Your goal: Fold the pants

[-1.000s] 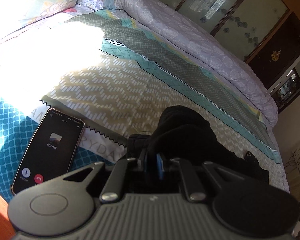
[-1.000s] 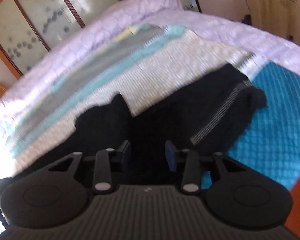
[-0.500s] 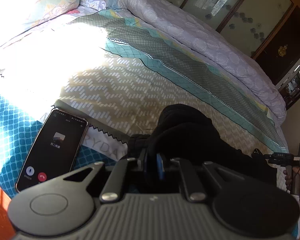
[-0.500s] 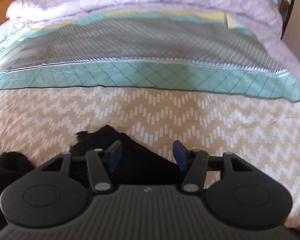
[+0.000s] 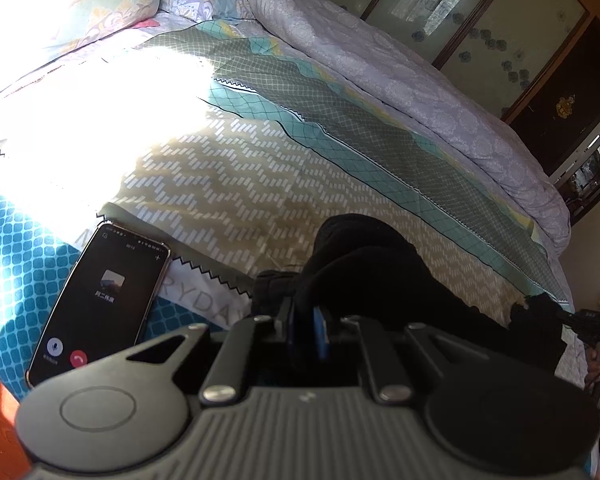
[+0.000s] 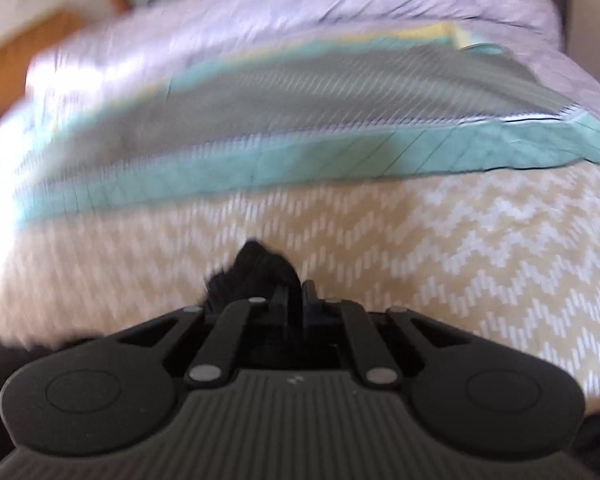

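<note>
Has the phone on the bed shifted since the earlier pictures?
No. The phone lies at the same spot on the bedspread, its top corner beside the same zigzag seam, left of the left gripper shut on the black pants.

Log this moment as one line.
task: fold pants | left gripper: shut on pants | right gripper: shut on pants | phone: on bed
</note>
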A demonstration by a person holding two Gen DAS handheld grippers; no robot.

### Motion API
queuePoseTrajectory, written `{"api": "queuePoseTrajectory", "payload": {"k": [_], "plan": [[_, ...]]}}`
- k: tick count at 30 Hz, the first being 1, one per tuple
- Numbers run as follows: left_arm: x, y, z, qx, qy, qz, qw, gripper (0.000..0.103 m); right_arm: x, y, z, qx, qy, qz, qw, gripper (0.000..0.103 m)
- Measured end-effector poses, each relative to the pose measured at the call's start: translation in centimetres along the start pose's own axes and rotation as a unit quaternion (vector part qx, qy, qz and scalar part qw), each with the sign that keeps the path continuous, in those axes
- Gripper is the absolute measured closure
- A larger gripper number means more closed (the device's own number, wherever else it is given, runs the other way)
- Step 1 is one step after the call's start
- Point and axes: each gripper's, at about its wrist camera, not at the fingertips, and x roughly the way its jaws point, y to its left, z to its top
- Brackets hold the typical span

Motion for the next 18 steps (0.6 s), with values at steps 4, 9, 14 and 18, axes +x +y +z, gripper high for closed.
{"api": "queuePoseTrajectory", "payload": {"k": [4,9,14,18], "plan": [[-0.4,-0.1,0.0,-0.004,-0.007,-0.01,0.9999,0.093,-6.4,-5.2,2.2,0.133,-0.105,-0.013,0.985,0.094],[-0.5,-0.1,-0.4,-0.01,-0.009,-0.022,0.9997,0.093,-14.4,-11.5,1.1,0.255,-0.202,-0.05,0.944,0.094],[-0.8,0.0,-0.8,-0.013,-0.011,-0.027,0.9995,0.093,-19.7,-14.7,-3.1,0.307,-0.219,-0.091,0.922,0.095],[-0.9,-0.5,-0.4,-0.01,-0.014,-0.033,0.9993,0.093,-19.3,-15.5,-5.0,0.327,-0.206,-0.094,0.917,0.095]]}}
